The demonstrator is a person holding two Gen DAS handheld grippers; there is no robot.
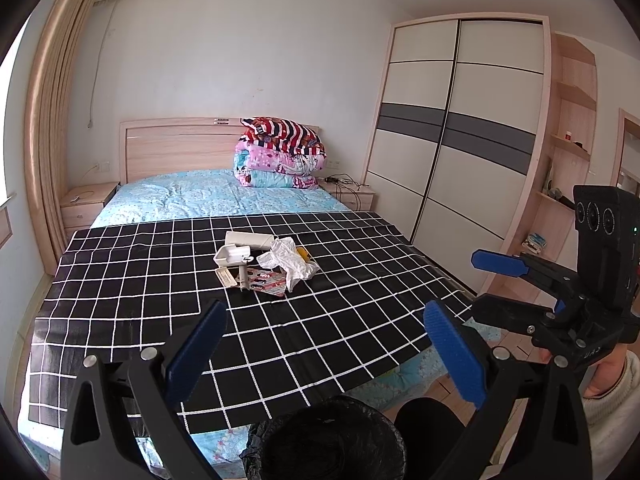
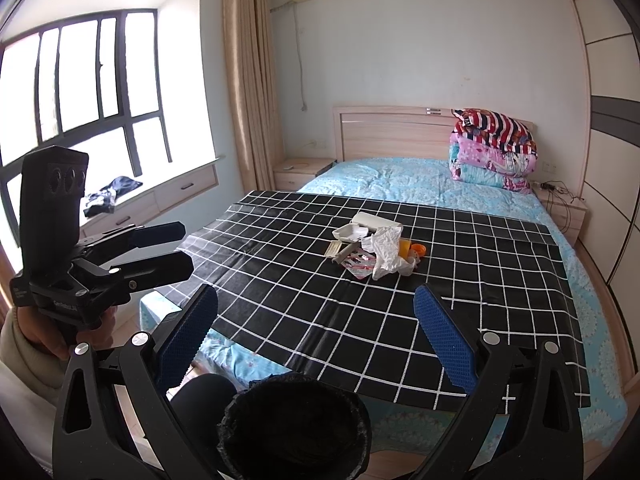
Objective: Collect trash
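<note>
A small heap of trash lies in the middle of a black checked cloth [image 1: 340,320] [image 2: 460,304] on the bed: a crumpled white tissue [image 1: 290,262] [image 2: 386,250], a white foam tray [image 1: 232,255] [image 2: 350,233], a white tube [image 1: 250,239], red-printed wrappers [image 1: 268,282] [image 2: 360,264] and an orange piece [image 2: 416,249]. A bin with a black liner [image 1: 332,440] [image 2: 294,424] stands at the bed's foot, just below both grippers. My left gripper [image 1: 326,348] [image 2: 160,248] is open and empty. My right gripper [image 2: 316,336] [image 1: 472,276] is open and empty. Both are well short of the trash.
Folded quilts [image 1: 280,152] are stacked against the headboard. Nightstands [image 1: 86,204] [image 2: 564,208] flank the bed. A sliding wardrobe [image 1: 460,140] is on the right, a window seat [image 2: 160,196] with dark clothing on the left. A dark knee [image 1: 428,424] shows beside the bin.
</note>
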